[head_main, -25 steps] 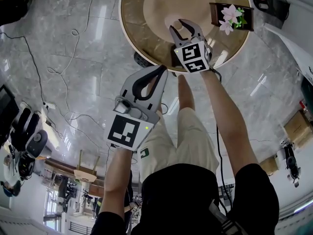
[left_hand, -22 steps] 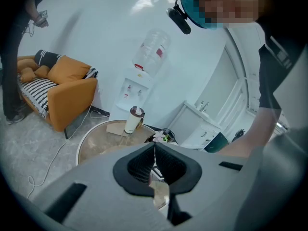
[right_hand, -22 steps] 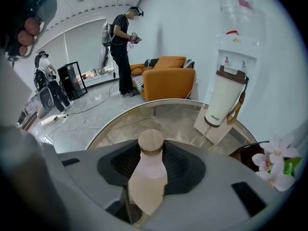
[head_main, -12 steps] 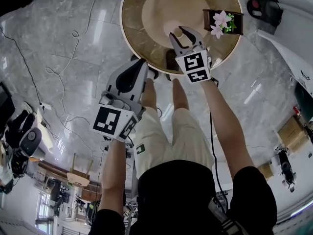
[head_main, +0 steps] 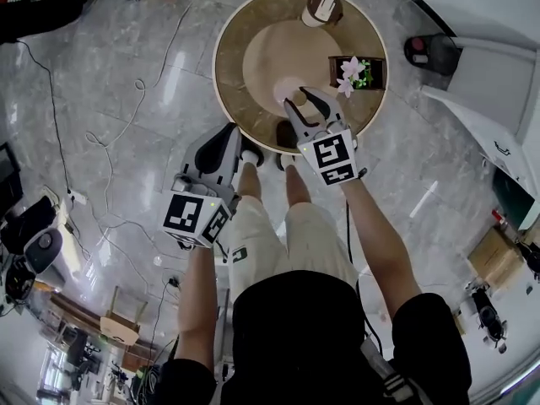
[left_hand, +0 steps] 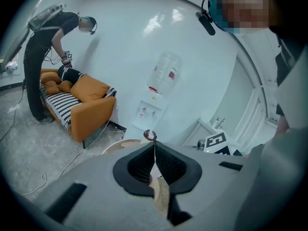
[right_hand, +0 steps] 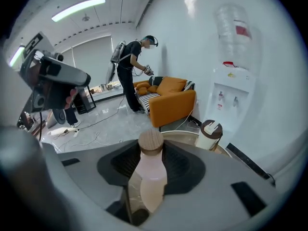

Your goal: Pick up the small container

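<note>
One pink bottle (right_hand: 150, 179) sits clamped in right gripper (right_hand: 153, 150).

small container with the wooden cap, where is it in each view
Head view: small container upper centre, between the right gripper's jaws, mostly hidden.
Left gripper view: not visible.
Right gripper view: bottom centre, gripped between the jaws.
Shared landmark: brown-lidded cup, in all three.

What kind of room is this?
Probably a lounge or waiting room, maybe in an office. There's an orange sofa, a white water dispenser with a big clear bottle on top, and a round wooden table standing on a shiny grey marble floor.
</note>
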Demonstrator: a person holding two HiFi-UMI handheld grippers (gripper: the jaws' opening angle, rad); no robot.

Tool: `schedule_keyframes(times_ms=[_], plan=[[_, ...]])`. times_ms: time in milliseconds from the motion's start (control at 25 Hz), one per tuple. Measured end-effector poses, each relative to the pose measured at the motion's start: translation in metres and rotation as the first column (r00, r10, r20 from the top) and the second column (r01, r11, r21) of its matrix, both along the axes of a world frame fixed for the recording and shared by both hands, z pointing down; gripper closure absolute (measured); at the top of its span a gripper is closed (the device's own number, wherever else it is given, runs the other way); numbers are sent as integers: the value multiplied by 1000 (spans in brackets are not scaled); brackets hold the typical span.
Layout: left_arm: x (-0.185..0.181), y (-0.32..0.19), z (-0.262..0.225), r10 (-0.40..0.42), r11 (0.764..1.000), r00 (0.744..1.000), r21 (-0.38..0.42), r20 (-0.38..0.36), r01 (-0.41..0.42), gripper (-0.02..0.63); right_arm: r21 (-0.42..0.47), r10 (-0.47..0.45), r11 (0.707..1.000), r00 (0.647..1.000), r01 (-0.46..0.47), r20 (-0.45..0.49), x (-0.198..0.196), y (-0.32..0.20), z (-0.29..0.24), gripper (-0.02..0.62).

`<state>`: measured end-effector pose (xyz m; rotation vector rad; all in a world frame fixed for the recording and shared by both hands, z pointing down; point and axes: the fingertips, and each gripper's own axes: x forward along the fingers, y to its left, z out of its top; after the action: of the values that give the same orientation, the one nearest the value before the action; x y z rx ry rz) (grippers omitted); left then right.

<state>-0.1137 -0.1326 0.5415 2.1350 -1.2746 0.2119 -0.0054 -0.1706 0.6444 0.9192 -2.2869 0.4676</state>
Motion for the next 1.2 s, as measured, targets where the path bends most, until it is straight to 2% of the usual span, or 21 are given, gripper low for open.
schedule_keyframes(times_ms=[200,640,1000,1200], plan=[[3,5,-31,-53,998,999,24,1,53,584,20,-21,1000,997,19,71,2,7,-58,453],[-5,23,-106,-116,986,993,122,30,112,584,151,-66,987,992,49,111,14,20,-172,453],[33,32,-161,-82,976,997,201,-3,80,584,233,-76,972,981,32,180,26,28,-254,453],[60,32,-192,-41,962,999,270,-27,47,584,277,-82,961,974,21,210,27,29,-290,453]])
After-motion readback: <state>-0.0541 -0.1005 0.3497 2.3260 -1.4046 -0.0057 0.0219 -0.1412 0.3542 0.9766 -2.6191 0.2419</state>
